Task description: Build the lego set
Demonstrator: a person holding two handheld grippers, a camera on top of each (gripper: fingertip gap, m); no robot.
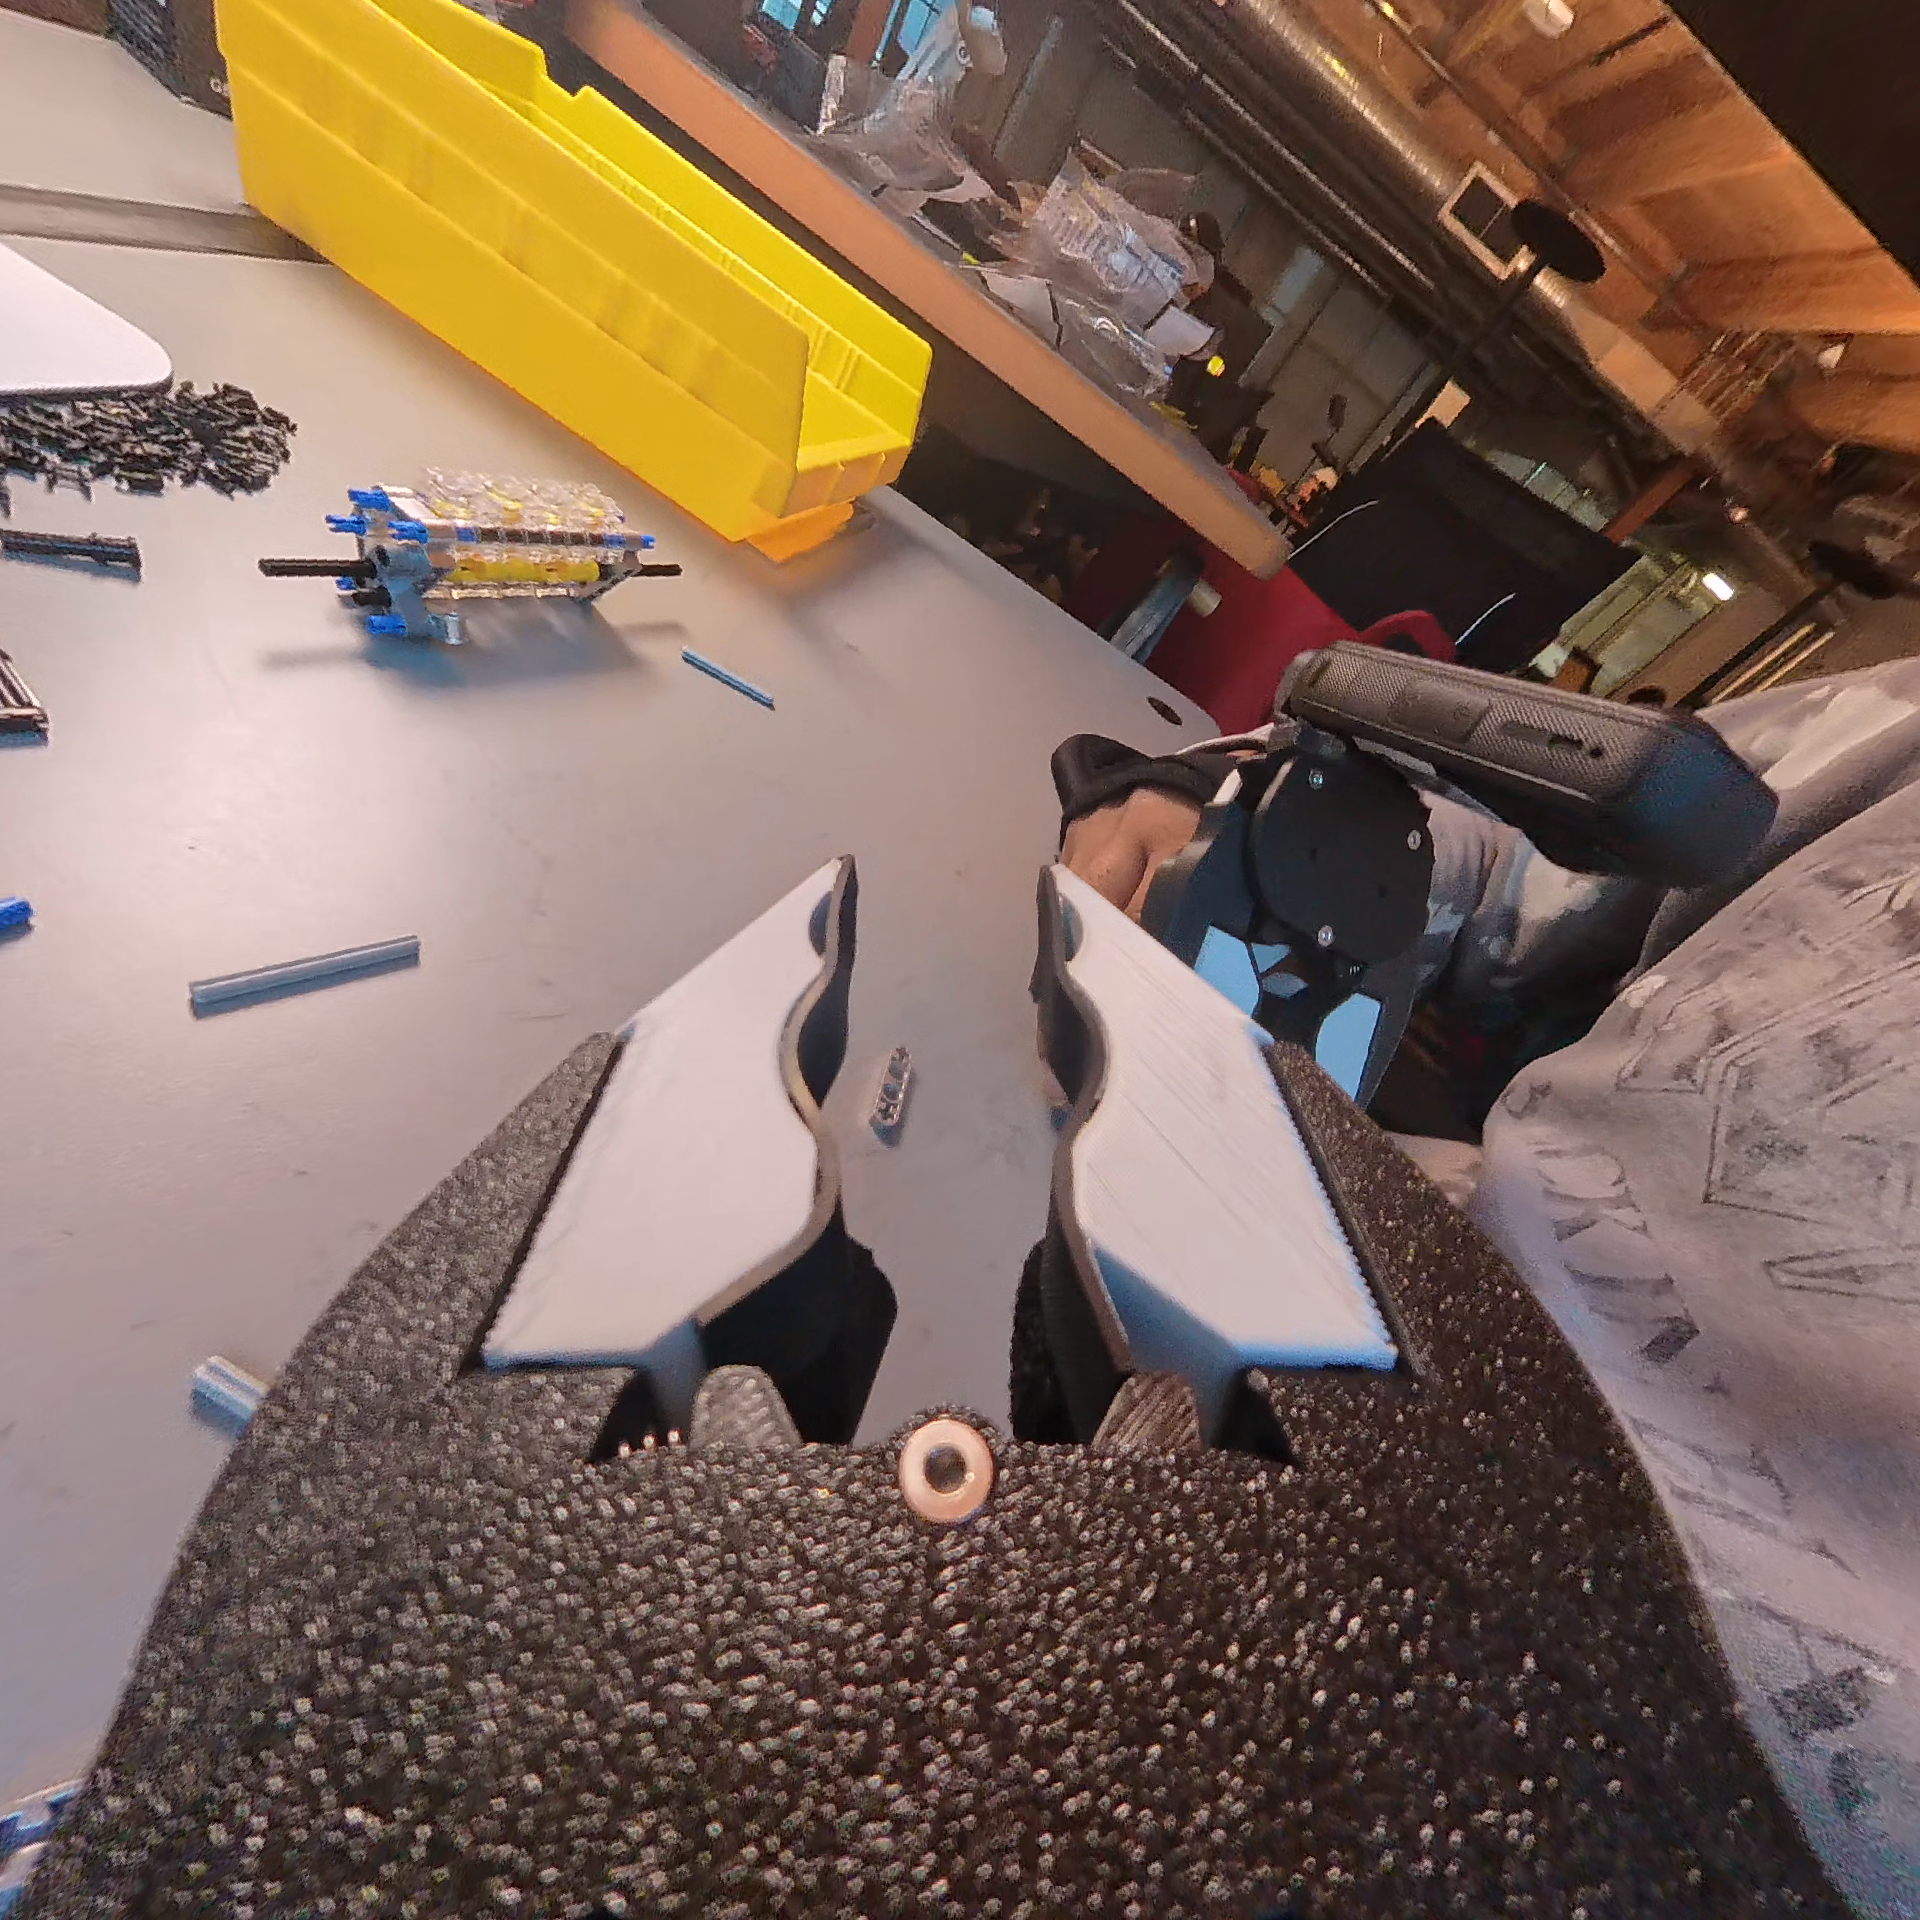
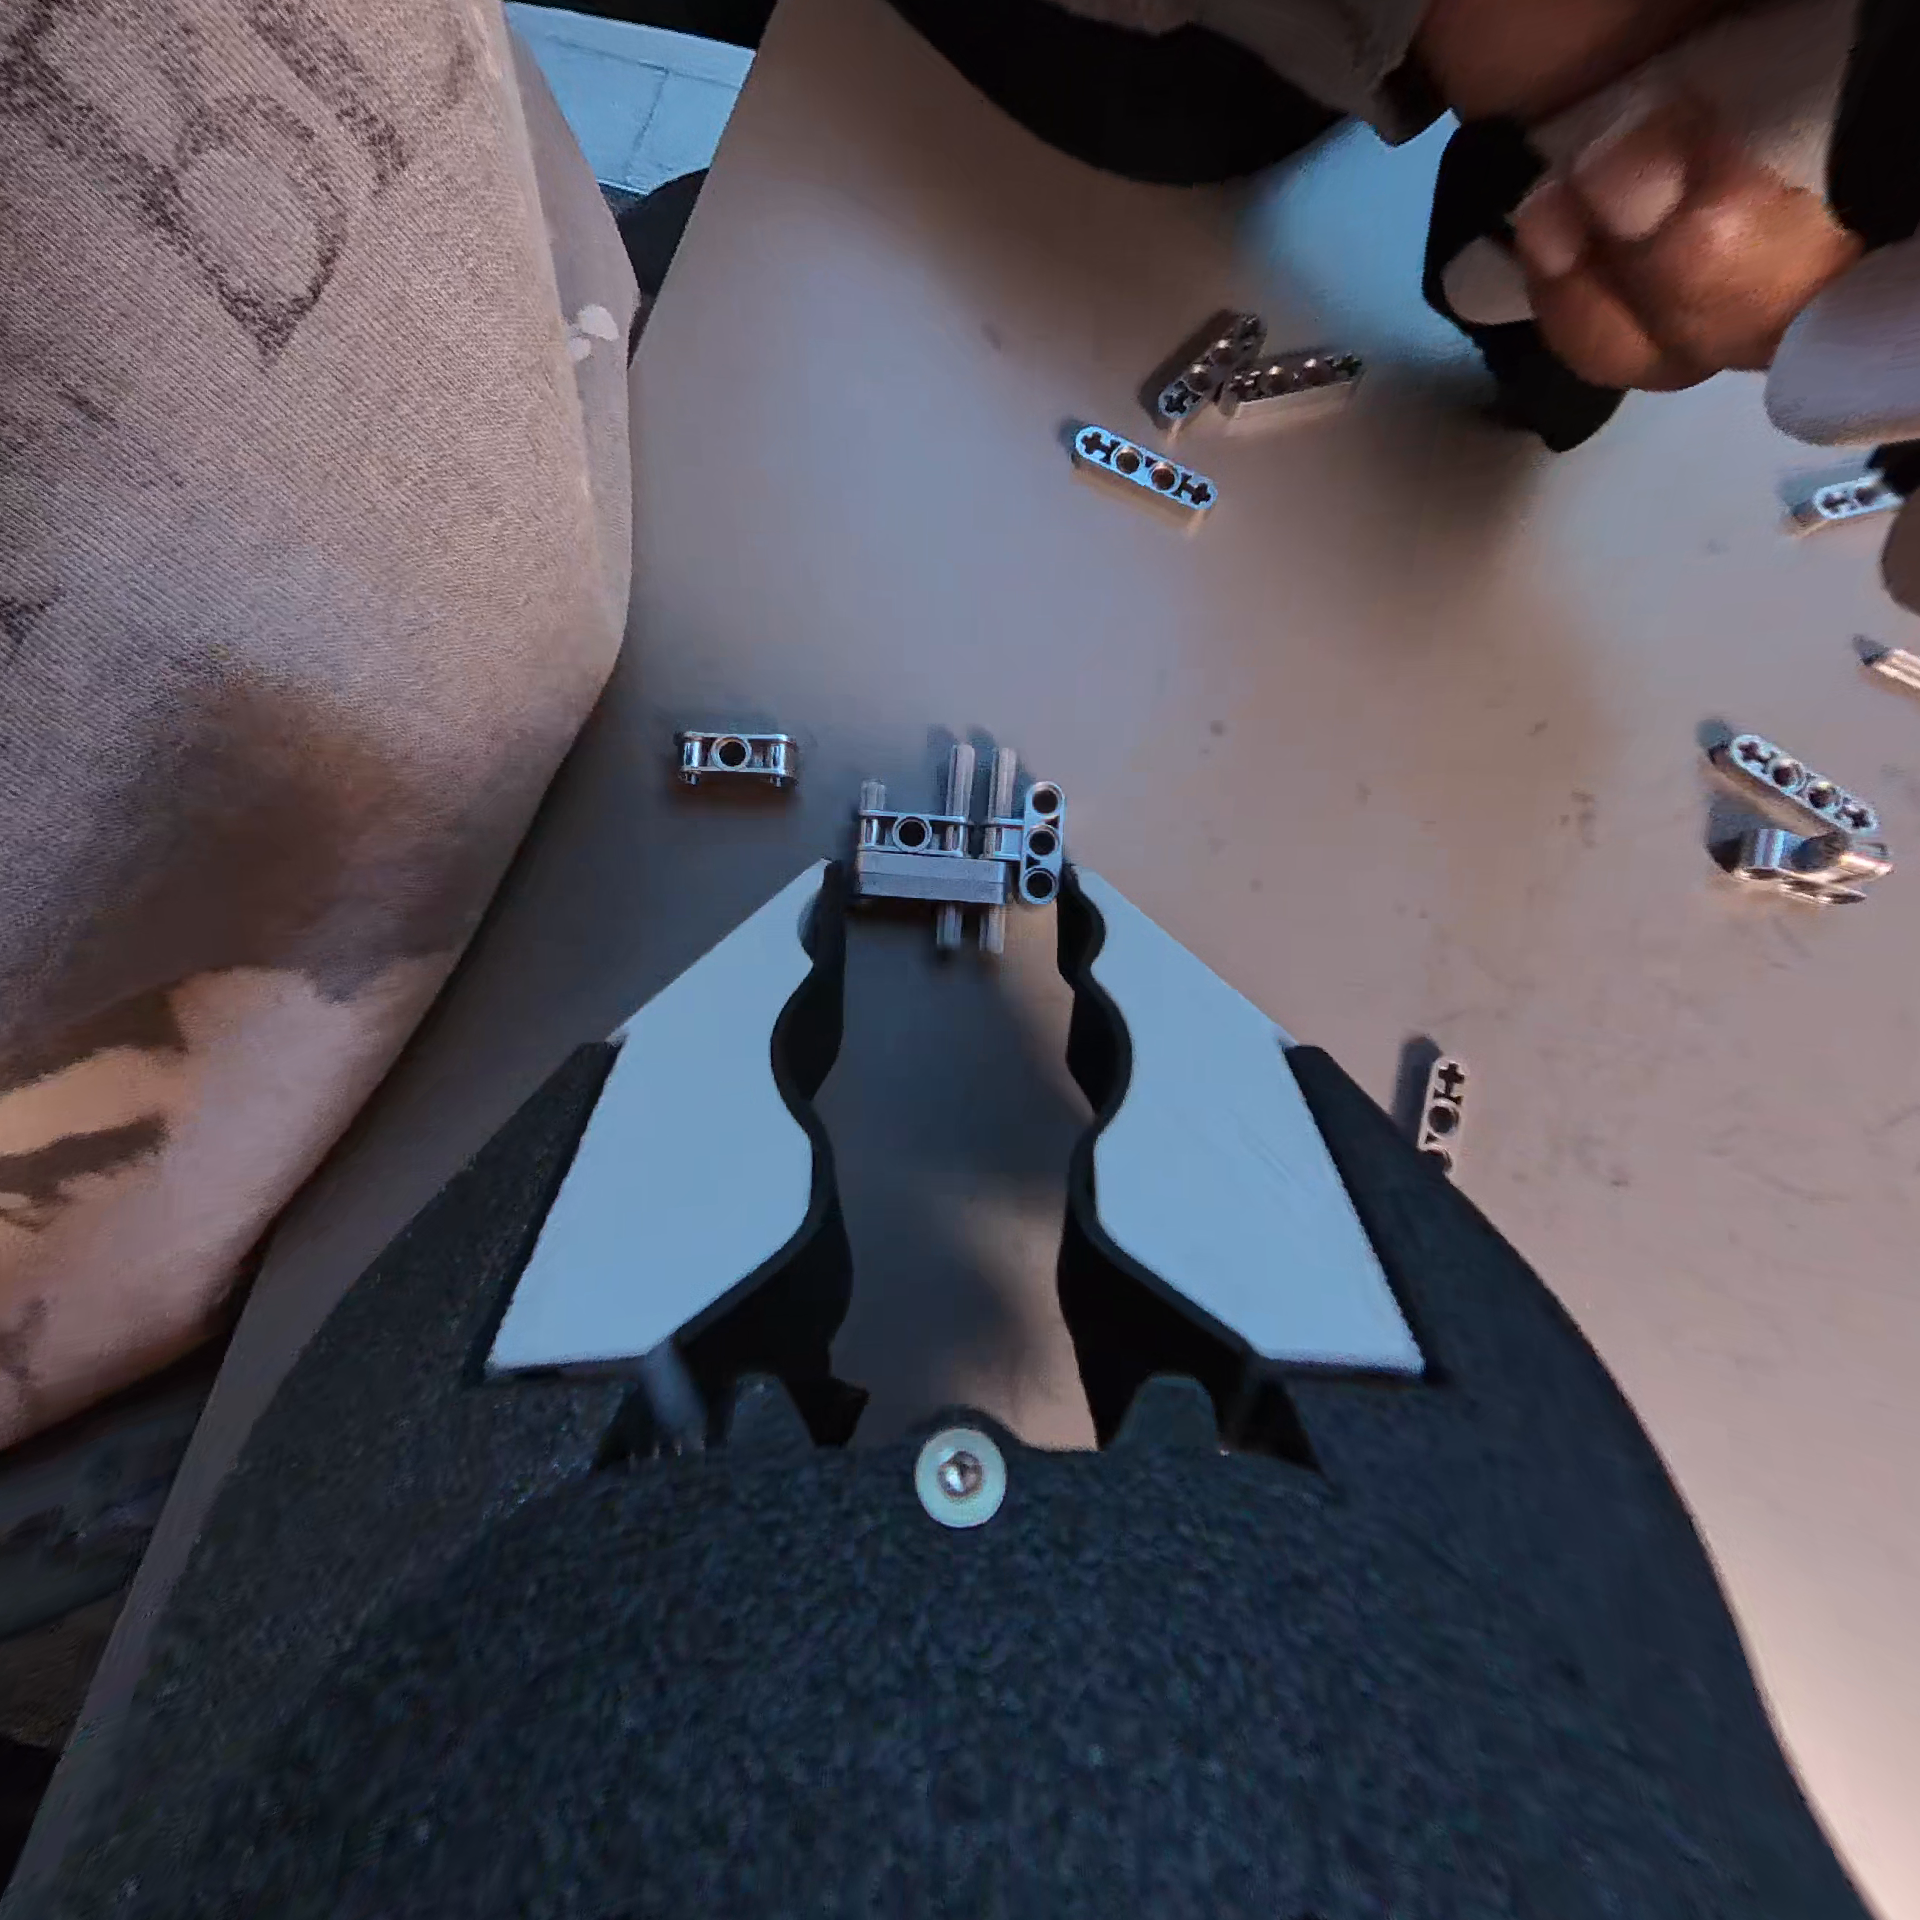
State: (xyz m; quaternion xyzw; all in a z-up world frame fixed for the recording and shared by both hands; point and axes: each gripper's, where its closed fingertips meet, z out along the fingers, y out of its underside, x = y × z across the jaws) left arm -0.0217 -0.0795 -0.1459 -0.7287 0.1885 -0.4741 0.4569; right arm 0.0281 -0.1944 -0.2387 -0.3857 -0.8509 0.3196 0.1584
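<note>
In the right wrist view my right gripper (image 2: 945, 878) is open, its fingertips on either side of a small grey assembly (image 2: 951, 847) of connectors, two axles and a three-hole beam lying on the grey table (image 2: 1299, 675). A loose grey connector (image 2: 738, 755) lies just left of it. In the left wrist view my left gripper (image 1: 948, 883) is open and empty above the table (image 1: 499, 790); a small grey beam (image 1: 891, 1081) lies on the table between its fingers. The right gripper's body (image 1: 1340, 883) shows beyond it.
Several grey beams (image 2: 1143, 468) lie scattered on the table, and a hand (image 2: 1642, 239) holds the other gripper at the top right. A yellow bin (image 1: 561, 239), a clear, blue and black model (image 1: 488, 540), grey axles (image 1: 301, 971) and a pile of black pins (image 1: 145, 442) sit farther off. The person's patterned clothing (image 2: 260, 520) borders the table. Some 15 centimetres of space lies between my two pairs of fingers.
</note>
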